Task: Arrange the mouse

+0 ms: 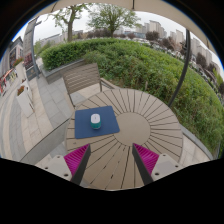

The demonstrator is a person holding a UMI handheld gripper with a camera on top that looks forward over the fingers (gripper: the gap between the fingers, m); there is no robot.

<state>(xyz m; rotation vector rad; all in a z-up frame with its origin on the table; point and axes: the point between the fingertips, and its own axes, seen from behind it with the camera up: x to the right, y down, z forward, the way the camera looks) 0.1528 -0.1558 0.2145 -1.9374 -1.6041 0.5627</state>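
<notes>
A small white and teal mouse [95, 121] sits on a dark blue mouse mat [96, 123] on a round slatted wooden table [140, 118]. My gripper [112, 160] hangs above the table's near side, well short of the mat. Its two fingers stand wide apart with nothing between them; the magenta pads [76, 158] face each other over bare slats.
A wooden chair [82, 78] stands behind the table. Paved ground lies to the left, with a dense green hedge [140, 62] behind and to the right. A dark pole [186, 60] rises at the right. Buildings and trees stand in the distance.
</notes>
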